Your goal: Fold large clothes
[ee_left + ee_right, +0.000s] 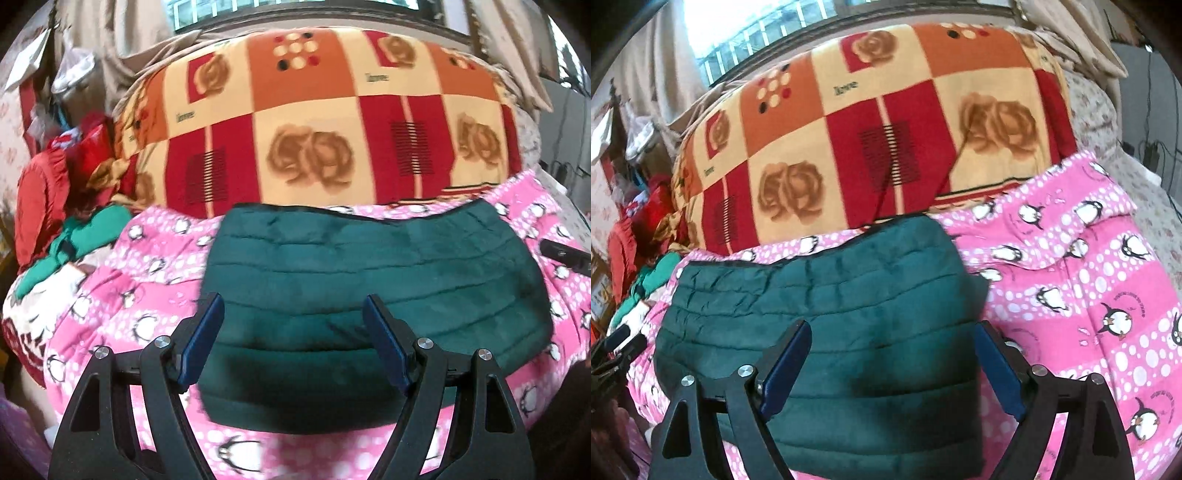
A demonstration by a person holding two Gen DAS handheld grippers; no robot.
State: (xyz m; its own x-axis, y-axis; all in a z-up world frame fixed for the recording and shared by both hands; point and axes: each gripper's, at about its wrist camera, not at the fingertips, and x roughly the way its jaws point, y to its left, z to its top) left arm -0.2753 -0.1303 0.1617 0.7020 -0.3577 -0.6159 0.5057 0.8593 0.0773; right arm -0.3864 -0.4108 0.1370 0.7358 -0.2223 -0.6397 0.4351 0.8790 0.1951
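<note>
Under everything spreads the pink penguin-print blanket [155,295] [1071,280], with a folded orange-and-red rose-patterned quilt [314,122] [871,140] piled along its far edge. On the pink blanket lies the dark green quilted jacket [369,280] [831,314], folded into a broad flat rectangle. My left gripper [293,347] hangs over its near left part, fingers spread wide with nothing between them. My right gripper [890,373] hangs over its near right edge, equally spread; whether its right finger touches the fabric I cannot tell through the blur.
</note>
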